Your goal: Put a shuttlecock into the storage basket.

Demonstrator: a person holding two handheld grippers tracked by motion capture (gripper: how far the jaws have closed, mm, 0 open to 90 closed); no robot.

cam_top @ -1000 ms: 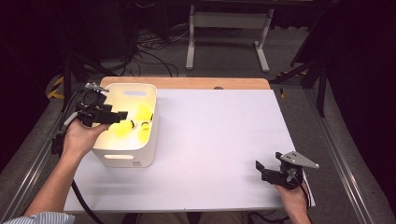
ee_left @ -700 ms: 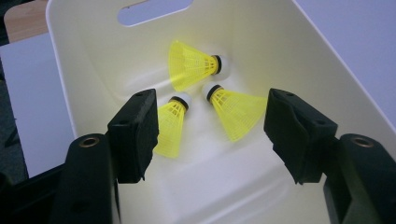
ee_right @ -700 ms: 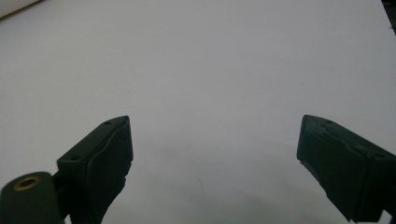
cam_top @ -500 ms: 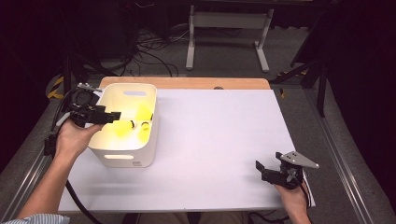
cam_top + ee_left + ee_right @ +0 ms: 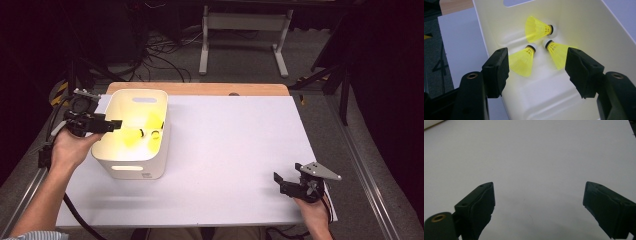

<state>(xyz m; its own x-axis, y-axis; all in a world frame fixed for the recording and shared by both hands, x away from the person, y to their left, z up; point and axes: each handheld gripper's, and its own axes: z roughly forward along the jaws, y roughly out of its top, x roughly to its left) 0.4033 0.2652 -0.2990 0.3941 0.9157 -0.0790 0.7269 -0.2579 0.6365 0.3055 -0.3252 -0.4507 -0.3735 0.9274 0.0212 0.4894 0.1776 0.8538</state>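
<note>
A white-topped table [image 5: 225, 150] with a bare wooden strip along its far edge carries a white bin [image 5: 134, 161] standing at its left side

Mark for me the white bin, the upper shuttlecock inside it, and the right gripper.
white bin [image 5: 131, 169]: high view, near outer wall above the handle slot.
upper shuttlecock [image 5: 537, 29]: left gripper view, middle of its yellow skirt.
right gripper [image 5: 277, 181]: high view, midway between its open fingertips.
</note>
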